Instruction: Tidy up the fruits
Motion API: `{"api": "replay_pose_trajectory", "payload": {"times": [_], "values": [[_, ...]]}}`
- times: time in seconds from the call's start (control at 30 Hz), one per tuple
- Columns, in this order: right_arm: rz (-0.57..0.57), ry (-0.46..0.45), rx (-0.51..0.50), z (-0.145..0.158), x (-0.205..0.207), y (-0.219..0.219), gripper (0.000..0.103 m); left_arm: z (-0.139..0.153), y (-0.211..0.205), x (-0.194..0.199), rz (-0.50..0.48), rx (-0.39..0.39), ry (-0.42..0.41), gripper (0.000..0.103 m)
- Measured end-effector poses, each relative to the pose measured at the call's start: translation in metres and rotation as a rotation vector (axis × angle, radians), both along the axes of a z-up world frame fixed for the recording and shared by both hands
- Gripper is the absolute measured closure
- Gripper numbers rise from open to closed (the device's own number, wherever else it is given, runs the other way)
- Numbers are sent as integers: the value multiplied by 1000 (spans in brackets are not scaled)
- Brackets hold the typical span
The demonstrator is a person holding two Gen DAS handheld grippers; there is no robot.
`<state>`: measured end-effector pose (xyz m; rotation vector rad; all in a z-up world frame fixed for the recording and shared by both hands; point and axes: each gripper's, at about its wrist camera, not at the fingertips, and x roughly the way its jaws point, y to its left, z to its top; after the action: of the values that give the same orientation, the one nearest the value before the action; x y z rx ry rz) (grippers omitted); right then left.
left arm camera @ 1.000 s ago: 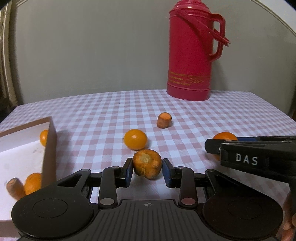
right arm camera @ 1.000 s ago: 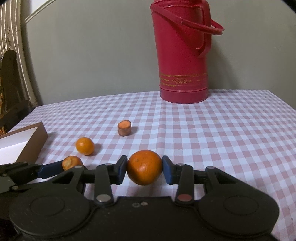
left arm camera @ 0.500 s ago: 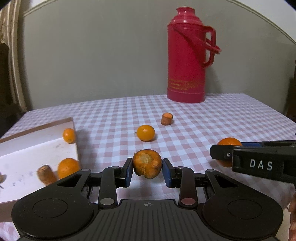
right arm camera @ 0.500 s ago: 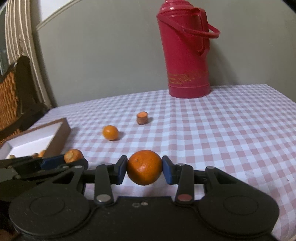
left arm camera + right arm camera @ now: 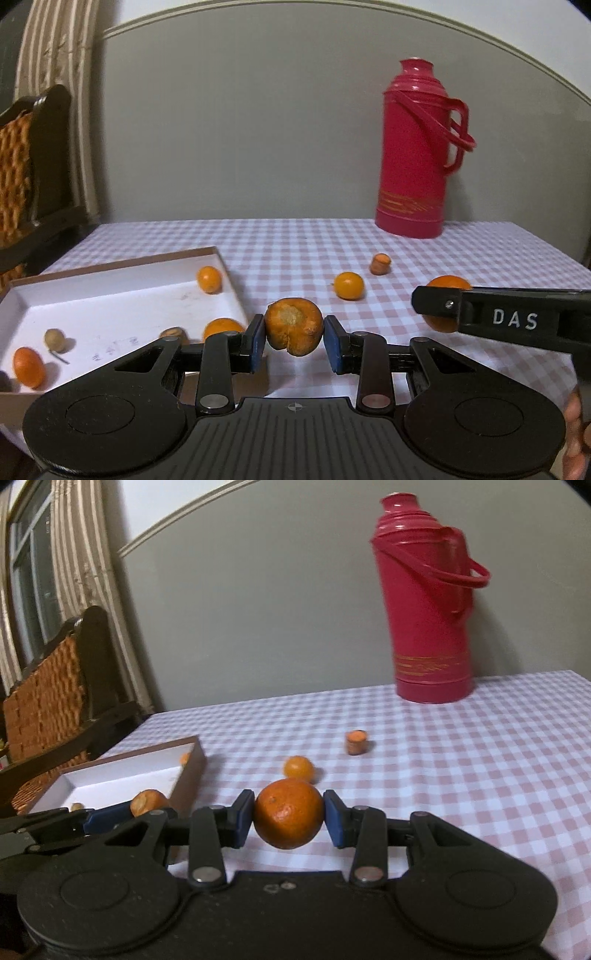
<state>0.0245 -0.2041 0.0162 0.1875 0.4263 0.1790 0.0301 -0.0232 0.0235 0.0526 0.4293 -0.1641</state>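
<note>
Blue-padded left claw (image 5: 294, 341) is clamped on a carrot stub (image 5: 293, 326) beside the white tray (image 5: 110, 295). A mandarin (image 5: 289, 814) is gripped in the right claw (image 5: 289, 821). Beyond, a kumquat (image 5: 348, 285), carrot piece (image 5: 380, 263) and red thermos (image 5: 417, 151) are seen on the checked counter (image 5: 461, 258).

checked table (image 5: 480, 254), red flask (image 5: 417, 155), white tray (image 5: 110, 295), small orange (image 5: 349, 285), carrot stub (image 5: 380, 263)

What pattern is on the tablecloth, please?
Pink-and-white gingham checks on the tablecloth, clearest in the right wrist view.
</note>
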Motion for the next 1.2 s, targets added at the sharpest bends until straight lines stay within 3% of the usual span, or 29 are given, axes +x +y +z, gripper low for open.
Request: {"api": "replay_pose_trajectory", "payload": {"times": [0.67, 1.2], "values": [[174, -28, 7, 6, 15, 80, 71, 2, 84, -9, 199, -50, -23, 69], [230, -50, 15, 9, 24, 121, 71, 1, 139, -7, 351, -70, -30, 69]]}}
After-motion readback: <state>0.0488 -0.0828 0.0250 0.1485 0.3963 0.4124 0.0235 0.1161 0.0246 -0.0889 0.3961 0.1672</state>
